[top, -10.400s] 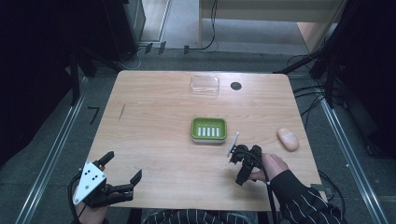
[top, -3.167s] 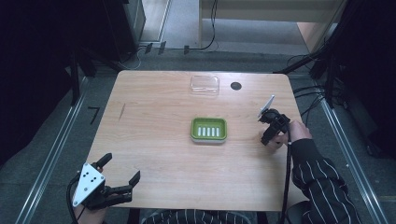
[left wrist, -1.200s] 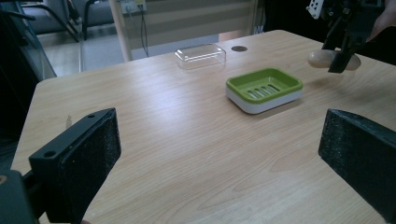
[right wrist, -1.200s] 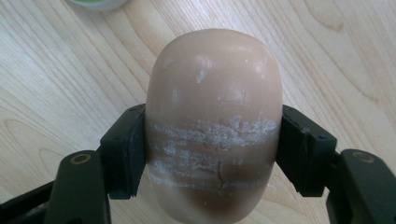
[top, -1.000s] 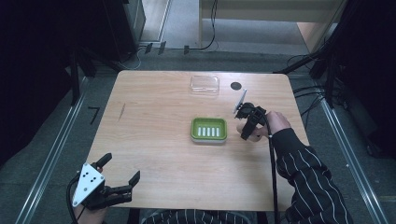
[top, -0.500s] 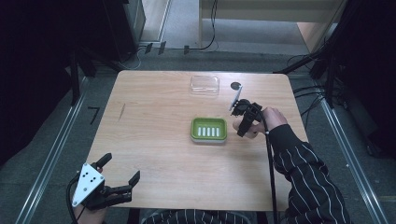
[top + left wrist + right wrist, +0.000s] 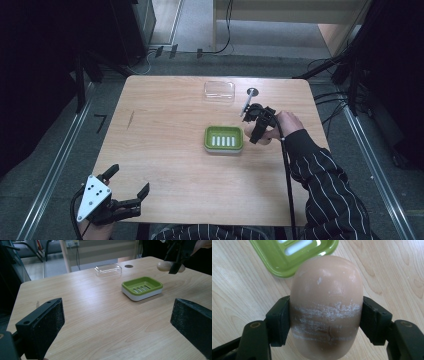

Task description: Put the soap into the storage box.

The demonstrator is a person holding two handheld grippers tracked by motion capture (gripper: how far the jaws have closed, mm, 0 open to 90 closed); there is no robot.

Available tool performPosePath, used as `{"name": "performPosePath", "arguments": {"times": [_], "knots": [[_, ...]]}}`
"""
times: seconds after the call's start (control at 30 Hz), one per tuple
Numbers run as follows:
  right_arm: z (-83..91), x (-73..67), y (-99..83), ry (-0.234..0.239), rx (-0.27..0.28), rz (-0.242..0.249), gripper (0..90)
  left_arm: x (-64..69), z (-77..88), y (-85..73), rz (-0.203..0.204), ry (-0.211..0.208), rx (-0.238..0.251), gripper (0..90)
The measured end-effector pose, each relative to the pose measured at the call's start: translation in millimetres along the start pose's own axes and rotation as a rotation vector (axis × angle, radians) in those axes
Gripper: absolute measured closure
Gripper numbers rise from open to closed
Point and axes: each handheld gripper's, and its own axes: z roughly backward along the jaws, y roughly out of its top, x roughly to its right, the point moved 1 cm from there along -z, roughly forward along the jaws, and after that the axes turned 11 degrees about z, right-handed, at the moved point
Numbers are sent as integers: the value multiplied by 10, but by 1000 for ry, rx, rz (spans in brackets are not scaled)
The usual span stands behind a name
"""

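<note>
Right gripper view: right gripper (image 7: 325, 322) clamps soap bar (image 7: 327, 307), green dish (image 7: 294, 255) just ahead, empty; placing remains. Left gripper (image 7: 131, 196) wide, idle.

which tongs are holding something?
The right tongs, shut on the soap beside the green dish. The left tongs are open, holding nothing.

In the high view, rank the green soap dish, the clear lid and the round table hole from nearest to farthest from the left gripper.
From the left gripper, at the table's near left corner:
1. Green soap dish, mid-table.
2. Clear lid, near the far edge.
3. Round hole, just right of the lid, slightly farther.
</note>
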Motion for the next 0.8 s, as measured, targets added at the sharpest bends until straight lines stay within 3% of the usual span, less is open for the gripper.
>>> {"name": "performPosePath", "arguments": {"times": [0.8], "knots": [[22, -63, 319, -22, 45, 152, 337, -13, 76, -28, 6, 25, 4, 0]]}}
